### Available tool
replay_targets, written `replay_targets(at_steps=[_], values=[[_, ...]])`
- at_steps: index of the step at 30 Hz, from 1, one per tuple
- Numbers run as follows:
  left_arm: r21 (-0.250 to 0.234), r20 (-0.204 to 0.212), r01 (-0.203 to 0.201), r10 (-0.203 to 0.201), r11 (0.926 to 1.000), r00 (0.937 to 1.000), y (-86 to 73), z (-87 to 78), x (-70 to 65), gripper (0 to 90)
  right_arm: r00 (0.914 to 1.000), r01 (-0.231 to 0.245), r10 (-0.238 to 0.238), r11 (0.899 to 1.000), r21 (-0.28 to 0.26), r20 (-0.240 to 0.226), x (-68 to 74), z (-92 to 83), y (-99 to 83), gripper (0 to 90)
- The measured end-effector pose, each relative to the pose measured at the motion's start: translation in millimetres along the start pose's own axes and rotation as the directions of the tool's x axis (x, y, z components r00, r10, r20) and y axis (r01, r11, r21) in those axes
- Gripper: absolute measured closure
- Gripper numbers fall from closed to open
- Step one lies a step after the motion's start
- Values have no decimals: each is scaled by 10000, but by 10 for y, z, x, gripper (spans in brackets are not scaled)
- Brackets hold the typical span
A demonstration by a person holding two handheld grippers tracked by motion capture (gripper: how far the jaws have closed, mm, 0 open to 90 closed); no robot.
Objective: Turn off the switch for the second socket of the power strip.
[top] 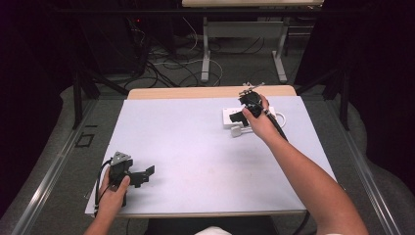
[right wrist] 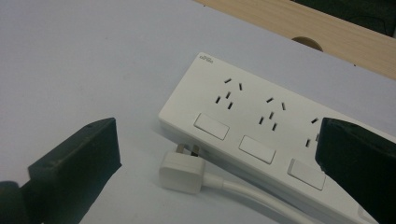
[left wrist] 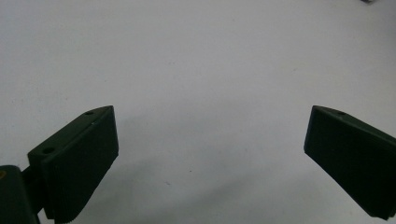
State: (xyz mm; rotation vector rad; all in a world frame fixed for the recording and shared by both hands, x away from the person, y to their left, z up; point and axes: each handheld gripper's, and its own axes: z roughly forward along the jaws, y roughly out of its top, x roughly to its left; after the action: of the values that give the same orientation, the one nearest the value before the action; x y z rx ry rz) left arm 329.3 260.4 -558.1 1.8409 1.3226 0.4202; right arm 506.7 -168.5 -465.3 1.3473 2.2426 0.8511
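A white power strip [right wrist: 247,121] with several sockets and switches lies at the back right of the table, also seen in the high view [top: 230,115]. A white plug [right wrist: 182,170] on a white cable lies loose on the sheet against the strip's near side, its prongs toward the strip. My right gripper [right wrist: 217,158] hovers over strip and plug, jaws wide open with nothing between them; the high view has it [top: 244,113] held in a hand. My left gripper [left wrist: 210,154] is open over bare white sheet, at the front left corner [top: 142,175].
A white sheet [top: 195,152] covers the wooden table [top: 205,92], whose bare far edge has a round cable hole [right wrist: 306,43]. Beyond the table are table legs and loose cables on the floor [top: 186,61]. Dark curtains flank both sides.
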Motion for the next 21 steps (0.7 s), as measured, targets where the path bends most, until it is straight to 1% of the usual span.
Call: replay_targets(at_steps=[1,2,3,5,7,8,9,10,11,13,14,15,16,18,19,21], values=[[-6,2,4,-4,10000,10000,-1,-4,-1,29,9999,87,-87,10000,-39,56,11,-23,-6,0],[-121,7,4,-4,9999,10000,-5,0,-1,29,9997,233,-233,9997,-50,103,26,-64,-18,0],[-115,-27,34,-34,9999,10000,-5,-3,-4,29,9998,200,-199,9998,-75,93,37,-79,-23,0],[-133,-27,38,-39,9999,10000,-9,-8,-5,29,9992,379,-378,9991,-183,101,47,-123,-39,0],[-86,-19,27,-27,10000,10000,-17,-13,-4,29,9994,327,-325,9992,-241,68,61,-144,-49,0],[-95,-10,5,-5,10000,10000,-19,-16,-2,29,9988,487,-486,9983,-325,52,85,-194,-74,0],[-115,-12,36,-36,9999,10000,-22,-20,-3,29,9988,487,-486,9983,-325,52,85,-194,-74,0],[-99,-38,37,-37,9999,10000,-22,-26,-4,29,9983,583,-584,9979,-276,-20,97,-213,-85,0],[-103,-30,-1,0,9999,10000,-23,-30,-1,29,9963,860,-861,9958,-321,-15,116,-253,-108,0],[-130,-52,36,-37,9999,10000,-27,-40,-2,29,9962,872,-874,9959,-242,-65,133,-278,-118,0],[-156,-42,54,-55,9999,10000,-29,-44,-2,29,9939,1100,-1104,9934,-324,-78,153,-324,-134,0],[-71,-11,18,-18,10000,10000,-25,-52,3,29,9934,1134,-1140,9929,-356,-139,159,-342,-140,0],[-87,-40,40,-41,10000,10000,-27,-56,1,29,9932,1130,-1140,9928,-403,-234,171,-368,-147,0],[-77,-55,29,-29,10000,10000,-28,-60,3,29,9921,1206,-1221,9914,-503,-279,186,-427,-165,0],[-77,-52,33,-33,10000,10000,-28,-61,3,29,9921,1206,-1221,9914,-503,-279,186,-427,-165,0],[-66,-45,28,-28,10000,10000,-29,-58,3,29,9912,1232,-1257,9908,-567,-419,202,-523,-208,0]])
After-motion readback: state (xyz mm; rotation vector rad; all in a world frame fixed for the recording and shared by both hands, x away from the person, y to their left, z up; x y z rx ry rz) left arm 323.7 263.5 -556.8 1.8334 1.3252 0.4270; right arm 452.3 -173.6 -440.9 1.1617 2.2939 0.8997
